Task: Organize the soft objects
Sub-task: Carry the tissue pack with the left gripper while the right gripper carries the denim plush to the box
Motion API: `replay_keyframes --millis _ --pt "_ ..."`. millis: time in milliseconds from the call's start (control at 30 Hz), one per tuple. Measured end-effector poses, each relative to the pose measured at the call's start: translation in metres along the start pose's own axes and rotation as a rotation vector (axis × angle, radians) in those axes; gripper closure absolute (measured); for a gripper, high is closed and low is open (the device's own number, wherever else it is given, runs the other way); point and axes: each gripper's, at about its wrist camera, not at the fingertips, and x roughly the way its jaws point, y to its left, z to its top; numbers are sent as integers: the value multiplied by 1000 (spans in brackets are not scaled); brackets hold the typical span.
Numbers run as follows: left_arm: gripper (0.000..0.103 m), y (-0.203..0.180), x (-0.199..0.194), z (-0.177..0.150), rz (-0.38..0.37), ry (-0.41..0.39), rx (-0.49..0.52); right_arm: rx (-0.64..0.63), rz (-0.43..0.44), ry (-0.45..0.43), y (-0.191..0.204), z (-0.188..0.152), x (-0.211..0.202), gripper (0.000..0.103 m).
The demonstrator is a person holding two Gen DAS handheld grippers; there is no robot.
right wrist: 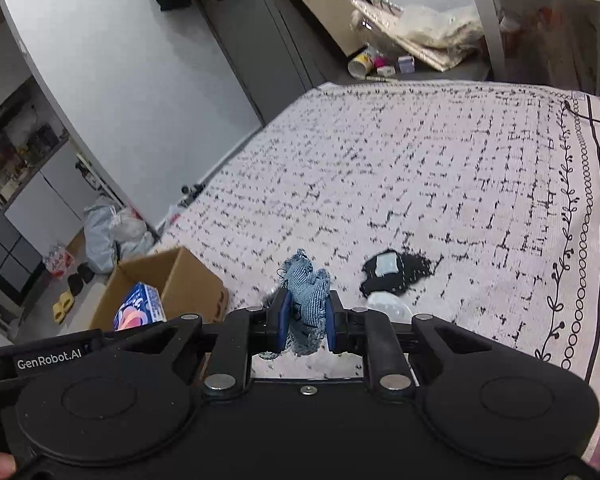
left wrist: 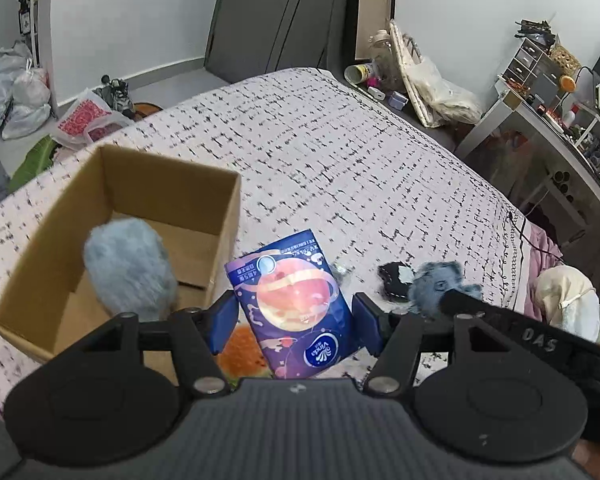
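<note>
My left gripper (left wrist: 293, 316) is shut on a purple Vinda tissue pack (left wrist: 295, 304) and holds it above the bed, just right of an open cardboard box (left wrist: 219, 200). A fluffy blue soft object (left wrist: 129, 266) sits inside the box. My right gripper (right wrist: 308, 320) is shut on a blue denim cloth piece (right wrist: 308, 288), lifted above the bedspread; it also shows in the left wrist view (left wrist: 436, 282). The box (right wrist: 187, 276) and tissue pack (right wrist: 139, 308) show at the left of the right wrist view. A black cloth item with a white patch (right wrist: 396, 272) lies on the bed.
A white bedspread with black dashes (left wrist: 340, 152) covers the bed. An orange-red item (left wrist: 241, 350) lies under my left gripper. A clear plastic thing (right wrist: 388, 304) lies near the black cloth. Cluttered desk (left wrist: 560, 120) at right, bags (left wrist: 19, 92) on the floor at left.
</note>
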Motion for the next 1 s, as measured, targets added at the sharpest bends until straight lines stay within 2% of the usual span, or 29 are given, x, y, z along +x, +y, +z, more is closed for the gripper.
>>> replay_keyframes --millis 433,1000 --pt "42 28 -21 24 15 -48 17 -1 0 -104 22 -1 -9 85" --pt "42 85 -29 47 65 -75 -54 -67 40 -165 65 7 -2 85"
